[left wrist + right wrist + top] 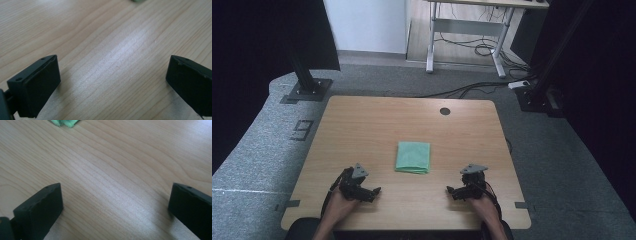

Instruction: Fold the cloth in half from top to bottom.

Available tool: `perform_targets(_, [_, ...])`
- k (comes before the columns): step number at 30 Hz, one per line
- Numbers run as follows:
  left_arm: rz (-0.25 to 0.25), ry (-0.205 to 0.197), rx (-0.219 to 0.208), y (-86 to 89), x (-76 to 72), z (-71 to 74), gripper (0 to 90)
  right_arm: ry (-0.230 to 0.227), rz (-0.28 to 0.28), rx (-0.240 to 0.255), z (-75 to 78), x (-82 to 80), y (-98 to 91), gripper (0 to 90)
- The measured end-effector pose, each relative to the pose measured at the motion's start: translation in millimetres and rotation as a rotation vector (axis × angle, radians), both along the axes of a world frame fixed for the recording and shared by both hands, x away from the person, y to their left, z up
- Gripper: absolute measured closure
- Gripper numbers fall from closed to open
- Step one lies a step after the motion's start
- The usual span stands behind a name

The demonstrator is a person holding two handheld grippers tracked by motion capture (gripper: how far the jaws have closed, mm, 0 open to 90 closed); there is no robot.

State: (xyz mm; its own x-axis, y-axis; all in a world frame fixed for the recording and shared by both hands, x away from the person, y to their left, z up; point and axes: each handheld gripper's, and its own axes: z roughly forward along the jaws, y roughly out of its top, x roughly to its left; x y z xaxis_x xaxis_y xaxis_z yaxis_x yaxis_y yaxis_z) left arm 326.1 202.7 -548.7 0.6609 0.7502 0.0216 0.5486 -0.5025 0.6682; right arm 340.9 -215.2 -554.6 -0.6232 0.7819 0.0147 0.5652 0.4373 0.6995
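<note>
My left gripper rests low over the table near its front edge, at about 7 o'clock from the cloth. Its jaws stand wide apart with nothing between them; in the left gripper view I see bare wood grain between my two black pads, and a sliver of green cloth at the top edge, around 12 o'clock.

My right gripper sits at the front right, at about 5 o'clock from the cloth. Its jaws are also wide and empty. In the right gripper view the pads frame plain wood, and a corner of the cloth shows at about 11 o'clock, well apart from the jaws.

The cloth is green, folded into a neat rectangle, lying flat near the middle of the table, a little toward me. It lies between my two grippers but farther up the table; neither touches it. Both grippers point inward, toward each other.

A round hole sits in the table near the far edge, at about 1 o'clock from the cloth.
</note>
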Motion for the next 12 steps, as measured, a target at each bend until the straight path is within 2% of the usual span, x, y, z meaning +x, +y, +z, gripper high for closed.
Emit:
perform_targets(4, [0.002, 0.027, -0.012, -1.2, 2.0, -0.4, 0.0, -0.016, -0.003, 0.007, -1.6, 0.0, 0.4, 0.0])
perform_targets(10, [0.009, 0.026, -0.009, -1.8, 1.7, -0.3, 0.0, -0.02, -0.005, 0.009, -2.2, 0.2, 0.6, 0.0])
perform_targets(12, [0.025, 0.027, -0.01, -2.6, 1.4, -0.4, 0.0, -0.02, -0.005, 0.009, -2.2, 0.3, 0.6, 0.0])
